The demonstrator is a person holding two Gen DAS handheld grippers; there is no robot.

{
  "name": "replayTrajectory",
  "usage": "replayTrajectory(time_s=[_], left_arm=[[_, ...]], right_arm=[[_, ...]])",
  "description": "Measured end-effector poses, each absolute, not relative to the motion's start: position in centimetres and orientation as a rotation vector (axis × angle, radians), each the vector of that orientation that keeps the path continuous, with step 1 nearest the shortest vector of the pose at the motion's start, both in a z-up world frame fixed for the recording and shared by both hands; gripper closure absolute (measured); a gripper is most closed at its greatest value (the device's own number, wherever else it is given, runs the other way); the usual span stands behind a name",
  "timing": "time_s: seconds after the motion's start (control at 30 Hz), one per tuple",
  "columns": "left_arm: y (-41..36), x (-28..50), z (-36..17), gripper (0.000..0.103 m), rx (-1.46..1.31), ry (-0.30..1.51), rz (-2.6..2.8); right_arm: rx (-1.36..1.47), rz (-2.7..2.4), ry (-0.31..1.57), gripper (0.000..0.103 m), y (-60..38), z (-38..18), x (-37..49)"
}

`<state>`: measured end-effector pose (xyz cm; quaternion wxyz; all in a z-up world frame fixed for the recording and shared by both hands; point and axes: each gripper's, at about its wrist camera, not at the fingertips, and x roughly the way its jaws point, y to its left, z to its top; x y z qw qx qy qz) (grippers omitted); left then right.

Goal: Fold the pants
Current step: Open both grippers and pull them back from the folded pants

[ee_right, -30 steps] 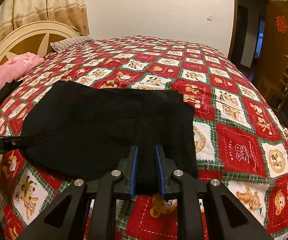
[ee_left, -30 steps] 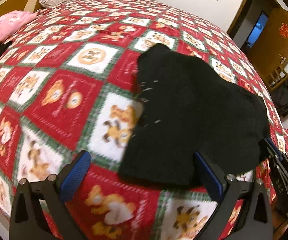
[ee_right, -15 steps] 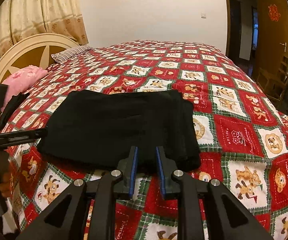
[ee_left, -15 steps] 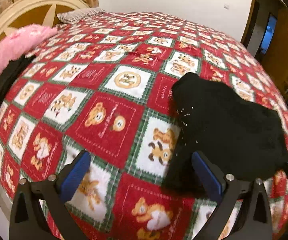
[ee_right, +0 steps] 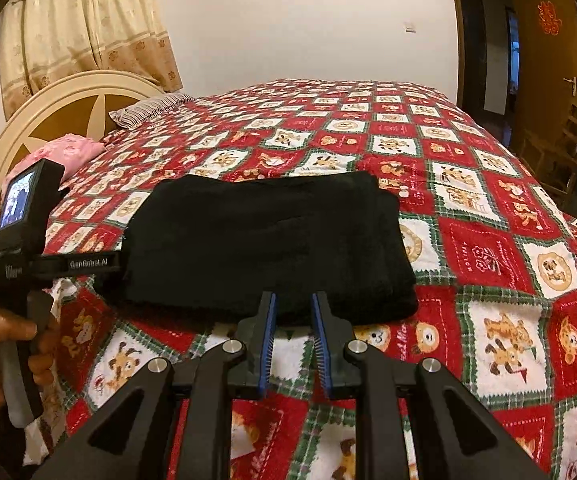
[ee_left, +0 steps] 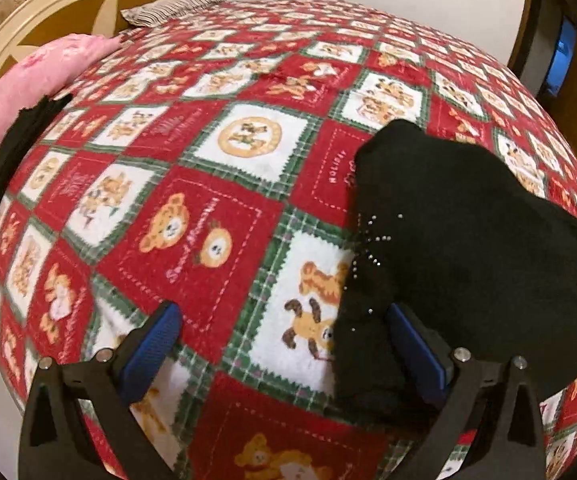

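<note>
The black pants (ee_right: 264,240) lie folded in a flat rectangle on the red patterned bedspread (ee_right: 488,256). In the left wrist view the pants (ee_left: 468,248) are at the right. My left gripper (ee_left: 284,344) is wide open and empty, its right finger beside the near left corner of the pants. The left gripper also shows at the left in the right wrist view (ee_right: 100,262), touching the left edge of the pants. My right gripper (ee_right: 293,312) is slightly open and empty, just short of the near edge of the pants.
A pink pillow (ee_left: 44,80) and a dark garment (ee_left: 12,156) lie near the round headboard (ee_right: 48,120). A striped pillow (ee_right: 148,110) lies further back. A door and a chair (ee_right: 564,148) stand at the right. The bed edge is right below my grippers.
My right gripper has let go of the pants, opened a little and pulled back off the near edge. My left gripper has swung left, staying open. The pants rest folded.
</note>
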<state>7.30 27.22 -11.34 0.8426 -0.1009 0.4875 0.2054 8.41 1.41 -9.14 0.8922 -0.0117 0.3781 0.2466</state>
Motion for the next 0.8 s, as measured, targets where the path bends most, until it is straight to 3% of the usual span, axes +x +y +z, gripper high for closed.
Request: replayTrajectory(time_s=[0.2, 0.23, 0.33, 0.37, 0.8], left_arm=[[24.6, 4.1, -8.3, 0.0, -0.068, 0.911, 0.438], [24.3, 3.6, -7.8, 0.0, -0.068, 0.894, 0.422], [23.2, 2.1, -6.3, 0.0, -0.037, 0.854, 0.386], [22.9, 1.8, -5.9, 0.0, -0.029, 0.847, 0.38], [20.5, -2.1, -2.7, 0.0, -0.07, 0.785, 0.313]], right_arm=[[0.012, 0.504, 0.808, 0.083, 0.8, -8.1, 7.2], [0.018, 0.504, 0.808, 0.08, 0.7, -7.9, 6.9], [0.038, 0.492, 0.797, 0.049, 0.1, -7.3, 5.9], [0.049, 0.484, 0.784, 0.046, -0.2, -6.9, 5.4], [0.09, 0.439, 0.63, 0.046, -2.0, -2.3, 2.0]])
